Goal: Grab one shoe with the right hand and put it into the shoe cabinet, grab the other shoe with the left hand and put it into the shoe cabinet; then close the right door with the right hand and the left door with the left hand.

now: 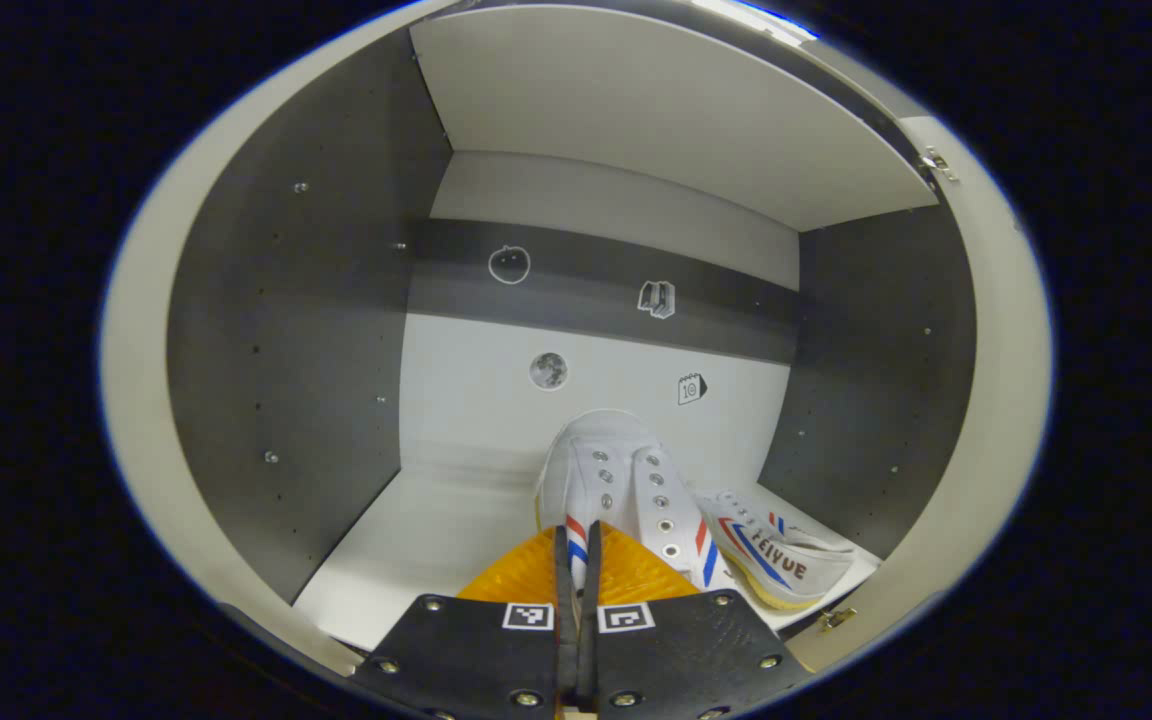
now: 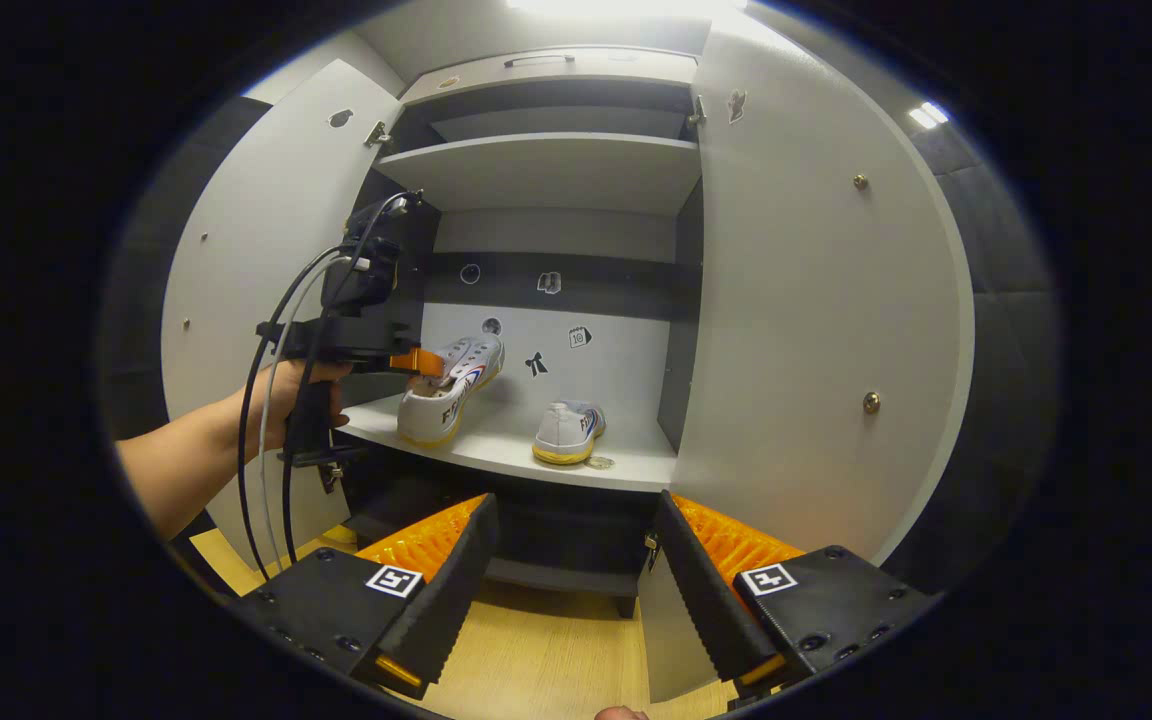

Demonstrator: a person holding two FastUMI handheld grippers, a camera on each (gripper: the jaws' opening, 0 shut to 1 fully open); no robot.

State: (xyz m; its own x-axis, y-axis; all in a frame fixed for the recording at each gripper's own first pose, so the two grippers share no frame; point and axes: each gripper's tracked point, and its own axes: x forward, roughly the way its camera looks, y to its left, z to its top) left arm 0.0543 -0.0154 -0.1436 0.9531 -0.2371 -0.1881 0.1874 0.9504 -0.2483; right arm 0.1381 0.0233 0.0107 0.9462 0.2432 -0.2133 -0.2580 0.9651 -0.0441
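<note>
My left gripper (image 1: 576, 560) is shut on the rim of a white sneaker (image 1: 616, 480) with red and blue stripes, holding it inside the shoe cabinet just over the white shelf (image 1: 436, 540). In the right gripper view that sneaker (image 2: 451, 395) tilts toe-up with its heel low by the shelf (image 2: 626, 462), under the left gripper (image 2: 421, 360) and the hand holding it. The other sneaker (image 1: 781, 560) lies on the shelf to the right, also seen at the shelf's right part (image 2: 566, 432). My right gripper (image 2: 573, 500) stands open and empty, back from the cabinet.
Both cabinet doors stand open: the left door (image 2: 256, 260) behind the person's arm, the right door (image 2: 806, 330) wide at my right. An upper shelf (image 2: 546, 165) sits above. Grey side walls (image 1: 286, 350) bound the compartment. The floor (image 2: 556, 650) is wooden.
</note>
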